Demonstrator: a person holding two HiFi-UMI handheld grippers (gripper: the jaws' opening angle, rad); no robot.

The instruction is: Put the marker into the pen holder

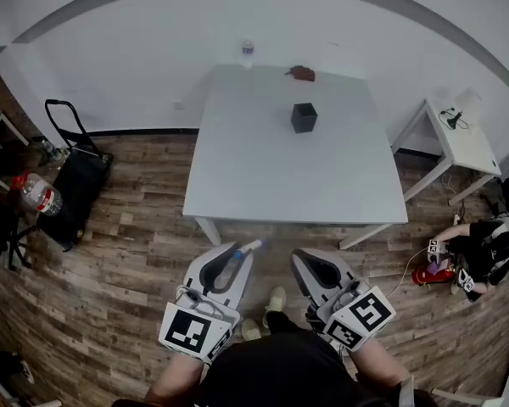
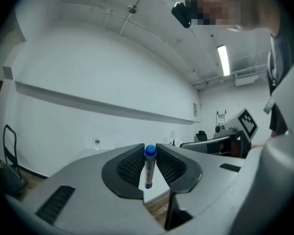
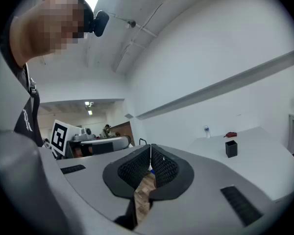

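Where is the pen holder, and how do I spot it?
Find the big white table in the room's middle. The pen holder stands on its far half. It is a small black box, unlike the clear bottle and red thing at the far edge.

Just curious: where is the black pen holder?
In the head view, the black square pen holder stands on the white table, toward its far edge, near a red object.

White table (image 1: 297, 172) with black pen holder (image 1: 304, 118), bottle (image 1: 248, 53), red object (image 1: 302, 73)
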